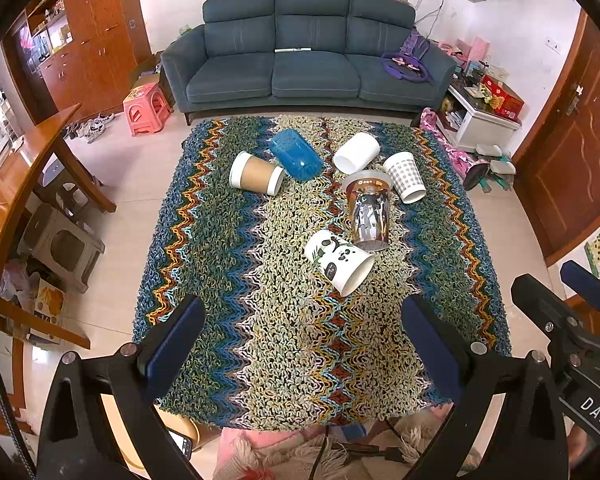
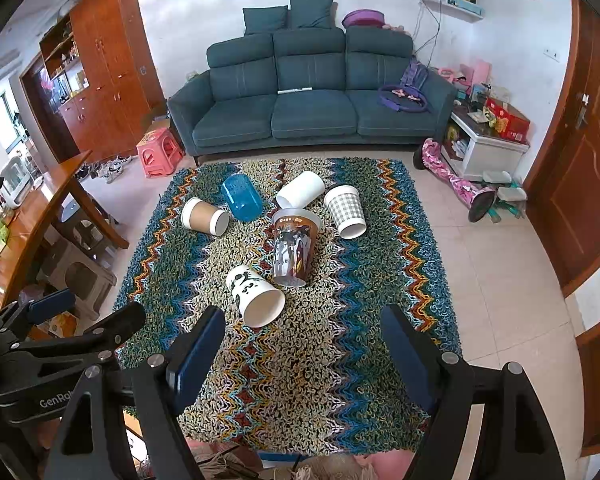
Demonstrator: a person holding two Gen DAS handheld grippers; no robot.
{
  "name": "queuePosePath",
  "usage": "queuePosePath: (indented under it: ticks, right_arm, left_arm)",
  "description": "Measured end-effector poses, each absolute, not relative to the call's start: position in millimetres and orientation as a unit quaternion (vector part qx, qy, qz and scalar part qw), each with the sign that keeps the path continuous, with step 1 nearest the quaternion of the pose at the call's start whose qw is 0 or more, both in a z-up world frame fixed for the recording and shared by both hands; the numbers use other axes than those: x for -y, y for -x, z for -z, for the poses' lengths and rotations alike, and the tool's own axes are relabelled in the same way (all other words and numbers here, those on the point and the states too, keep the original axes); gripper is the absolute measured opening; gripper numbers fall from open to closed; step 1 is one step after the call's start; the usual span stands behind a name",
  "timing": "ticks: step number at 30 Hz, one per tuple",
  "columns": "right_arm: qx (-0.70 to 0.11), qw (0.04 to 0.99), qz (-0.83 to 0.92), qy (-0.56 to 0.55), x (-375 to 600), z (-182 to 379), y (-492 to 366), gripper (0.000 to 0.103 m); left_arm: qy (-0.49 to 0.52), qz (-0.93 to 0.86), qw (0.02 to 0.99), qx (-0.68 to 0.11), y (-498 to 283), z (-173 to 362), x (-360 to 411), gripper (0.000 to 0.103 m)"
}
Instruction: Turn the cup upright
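Nearest of six toppled cups, the panda cup (image 1: 339, 261) (image 2: 254, 294) lies on its side on the zigzag rug (image 1: 292, 352) (image 2: 300, 360), mouth toward the cameras, just beside the tall printed cup (image 1: 370, 211) (image 2: 294, 246), with the kraft-sleeved cup (image 1: 256, 173) (image 2: 205, 216), blue cup (image 1: 296, 155) (image 2: 242, 197), white cup (image 1: 356, 153) (image 2: 301, 190) and checked cup (image 1: 405, 177) (image 2: 346, 211) farther back. Both the left gripper (image 1: 302, 354) and the right gripper (image 2: 304, 354) hang above the rug's near part, fingers spread wide, holding and touching nothing. Readable lettering is only "DAS" on the right gripper's body in the left view and "GenRo" on the left gripper's in the right view; the cups' print is too small to read.

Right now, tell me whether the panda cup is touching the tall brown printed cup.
Cannot tell. In the right wrist view the panda cup lies just short of the tall brown printed cup, but the shaggy cloth hides any gap; the left wrist view overlaps them.
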State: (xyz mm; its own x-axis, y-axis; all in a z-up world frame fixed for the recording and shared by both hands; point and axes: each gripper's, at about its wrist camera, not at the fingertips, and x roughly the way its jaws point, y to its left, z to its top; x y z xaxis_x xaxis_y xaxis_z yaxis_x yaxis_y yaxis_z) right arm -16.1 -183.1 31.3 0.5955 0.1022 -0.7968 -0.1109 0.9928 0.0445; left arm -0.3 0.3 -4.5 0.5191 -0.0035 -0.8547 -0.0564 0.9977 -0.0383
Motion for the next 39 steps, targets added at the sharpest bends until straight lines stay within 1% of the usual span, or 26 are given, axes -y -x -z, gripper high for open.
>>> queuePosePath:
  ticks: [7,21,29,39]
  right_arm:
    - [-0.447,0.893,-0.06,0.005,184,-30,16,0.081]
    - [-0.453,0.89,-0.052,0.018,187,-14,10,0.081]
    - [-0.469,0.882,-0.037,0.013,200,5,0,0.081]
    - [-0.49,0.871,-0.045,0.008,206,29,-5,0.081]
  left_arm:
    - [0.024,-0.017,0.873,-0.488,1,4,1,0.099]
    - [-0.043,0.014,0.884,-0.465,-15,5,16,0.099]
    - [-0.019,0.009,0.866,-0.5,-35,25,9,0.099]
    - [0.021,-0.005,0.826,-0.564,-84,75,14,0.099]
